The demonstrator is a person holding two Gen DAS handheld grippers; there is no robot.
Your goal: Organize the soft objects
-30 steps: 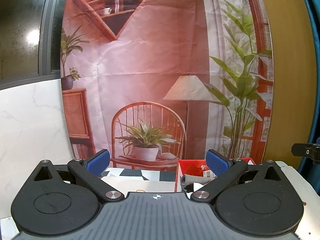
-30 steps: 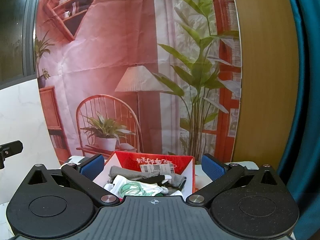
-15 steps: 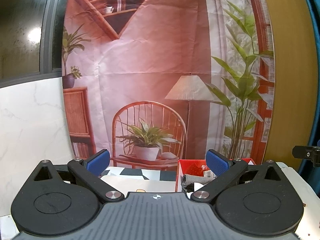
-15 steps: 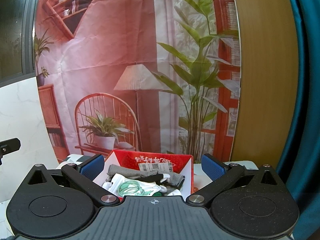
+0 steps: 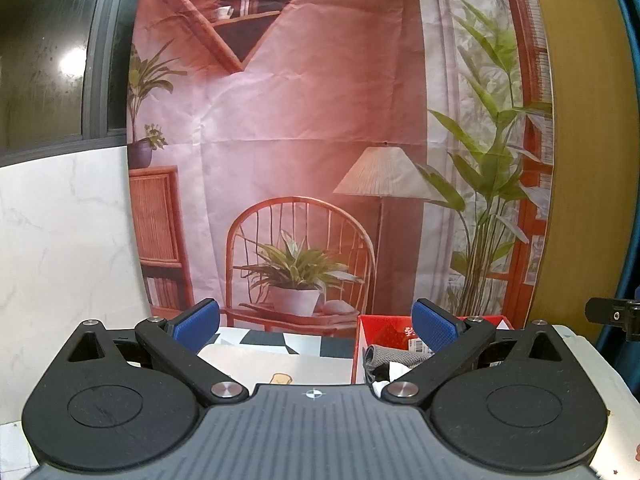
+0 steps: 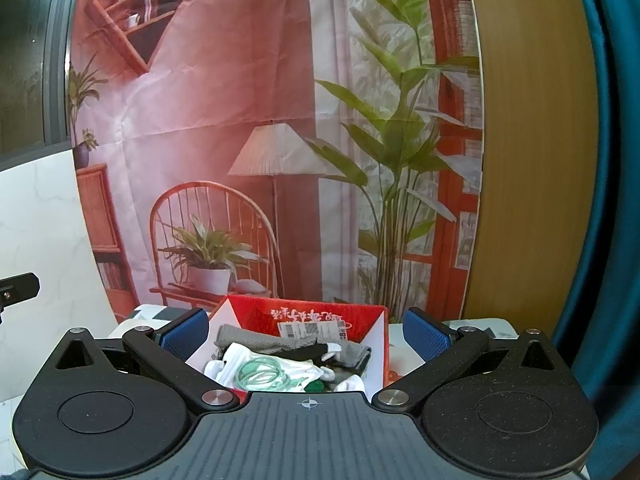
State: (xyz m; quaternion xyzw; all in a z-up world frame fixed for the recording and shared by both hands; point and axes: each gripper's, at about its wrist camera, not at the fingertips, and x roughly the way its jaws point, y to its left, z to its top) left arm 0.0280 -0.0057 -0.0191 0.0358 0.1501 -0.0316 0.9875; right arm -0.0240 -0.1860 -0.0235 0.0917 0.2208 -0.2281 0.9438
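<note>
Barcode label (image 6: 311, 329) on red box (image 6: 256, 312)

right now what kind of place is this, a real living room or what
Probably a staged indoor recording set, not a real living room: the chair, lamp and plants are printed on a creased fabric backdrop. In front of it, a red cardboard box of soft items sits on a white table.

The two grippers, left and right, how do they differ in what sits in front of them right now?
The right gripper faces the red box head on, its piled soft items between the fingers; for the left gripper that box sits off to the right, behind its right finger. Ahead of the left gripper lies a pale flat sheet; no such sheet shows ahead of the right. Both are open, empty, with blue pads.
</note>
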